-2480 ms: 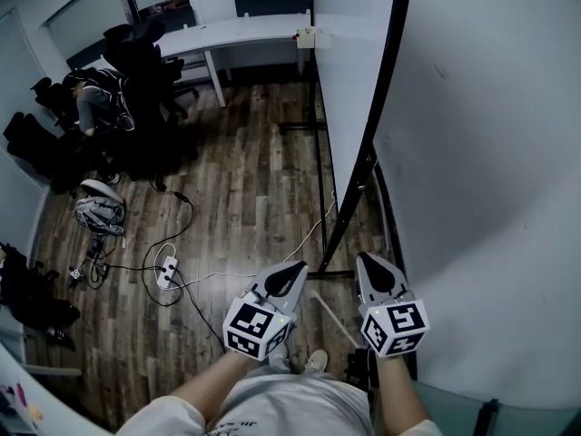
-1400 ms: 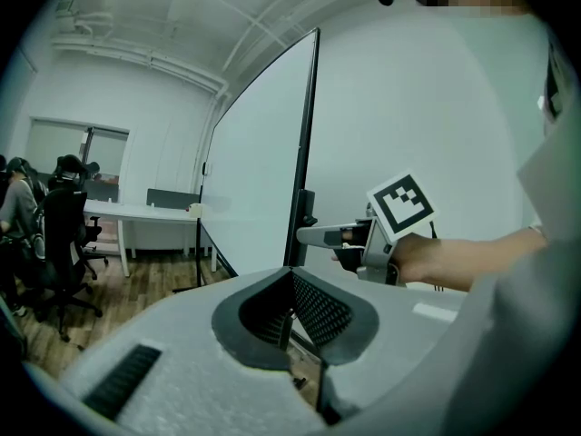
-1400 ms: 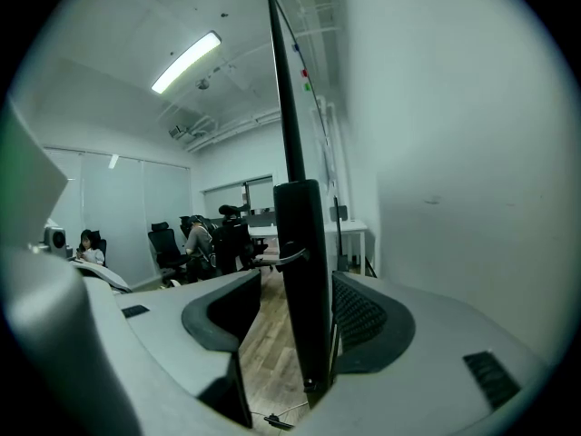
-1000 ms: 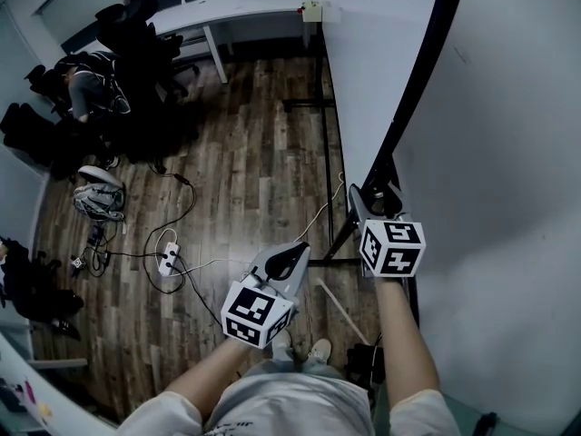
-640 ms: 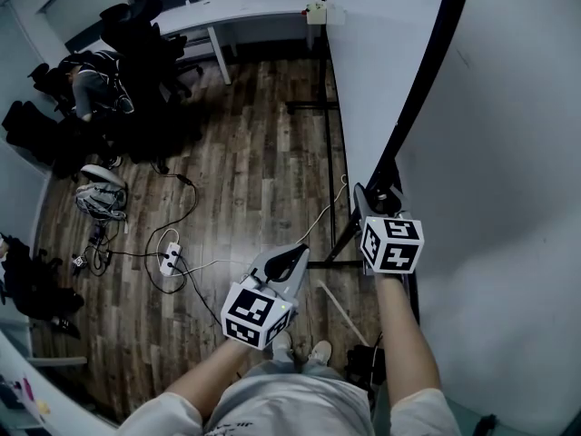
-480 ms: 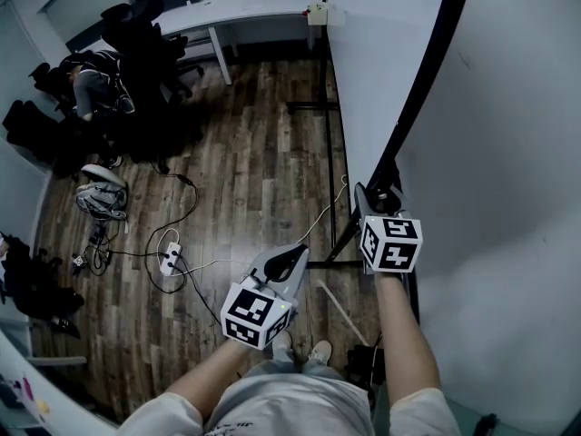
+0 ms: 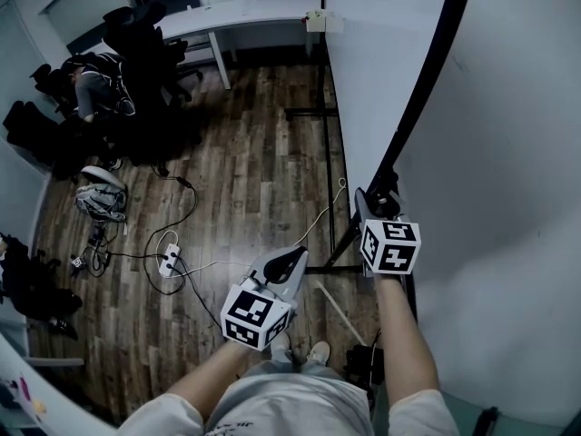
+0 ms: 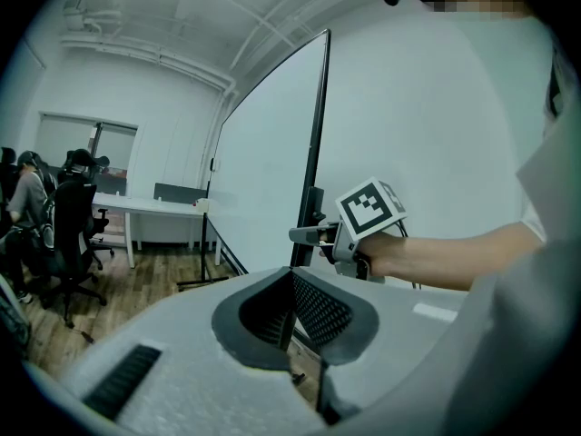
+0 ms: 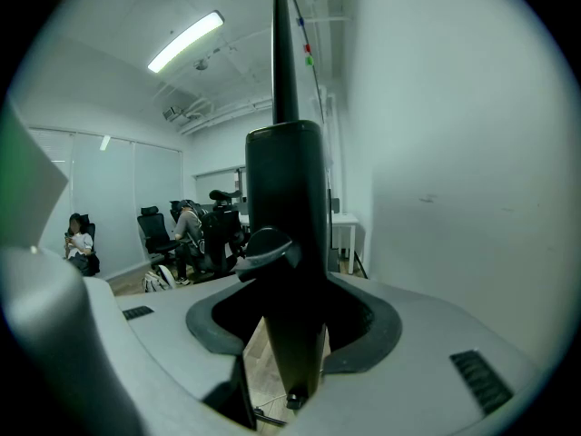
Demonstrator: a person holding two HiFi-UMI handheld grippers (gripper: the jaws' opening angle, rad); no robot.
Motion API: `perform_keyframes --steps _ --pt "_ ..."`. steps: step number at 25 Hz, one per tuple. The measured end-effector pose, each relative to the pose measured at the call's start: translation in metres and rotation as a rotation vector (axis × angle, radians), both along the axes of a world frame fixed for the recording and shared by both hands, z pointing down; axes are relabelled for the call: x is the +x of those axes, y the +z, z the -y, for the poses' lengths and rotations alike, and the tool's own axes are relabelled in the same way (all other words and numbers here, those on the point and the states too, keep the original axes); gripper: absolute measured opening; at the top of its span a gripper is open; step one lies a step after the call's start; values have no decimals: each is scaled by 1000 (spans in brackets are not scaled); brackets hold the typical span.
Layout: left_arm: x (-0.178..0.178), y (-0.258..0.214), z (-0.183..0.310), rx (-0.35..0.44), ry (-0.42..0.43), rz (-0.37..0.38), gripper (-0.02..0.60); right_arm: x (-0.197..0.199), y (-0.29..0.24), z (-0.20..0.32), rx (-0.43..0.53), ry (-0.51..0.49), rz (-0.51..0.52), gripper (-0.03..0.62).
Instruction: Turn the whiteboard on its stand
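Observation:
The whiteboard (image 7: pixel 377 71) stands upright on a black stand, with a black side post (image 7: pixel 422 98) along its near edge. My right gripper (image 7: pixel 374 200) is on that post at the pivot bracket. Its jaws have just been closing, and the post (image 9: pixel 289 243) fills the gap between them in the right gripper view. My left gripper (image 7: pixel 292 257) hangs over the floor, left of the post and apart from it, shut and holding nothing. In the left gripper view the whiteboard (image 8: pixel 263 180) rises ahead, with the right gripper (image 8: pixel 304 234) at its post.
A white wall (image 7: pixel 508 198) runs close along the right of the board. The stand's black foot bars (image 7: pixel 327 162) lie on the wooden floor. A power strip with cables (image 7: pixel 166 266) and a bag (image 7: pixel 100 203) lie to the left. A desk (image 7: pixel 245 12) and office chairs (image 7: pixel 136 53) stand at the back.
The right gripper went forward from beside my body to the black post and has stayed there. The left gripper has barely shifted.

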State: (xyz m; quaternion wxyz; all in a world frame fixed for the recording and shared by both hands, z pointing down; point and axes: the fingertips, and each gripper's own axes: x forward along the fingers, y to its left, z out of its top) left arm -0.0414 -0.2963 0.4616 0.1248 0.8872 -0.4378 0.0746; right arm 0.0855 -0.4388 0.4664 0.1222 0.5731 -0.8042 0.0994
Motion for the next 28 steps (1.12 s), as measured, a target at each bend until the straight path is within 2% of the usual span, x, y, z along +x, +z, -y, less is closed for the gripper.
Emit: perform_keyframes --steps 14,28 --pt "2 -9 -51 9 24 0 9 23 -6 -88 5 20 -5 186" --pt "33 -23 -85 14 112 -7 9 57 -16 -204 -16 17 -19 186"
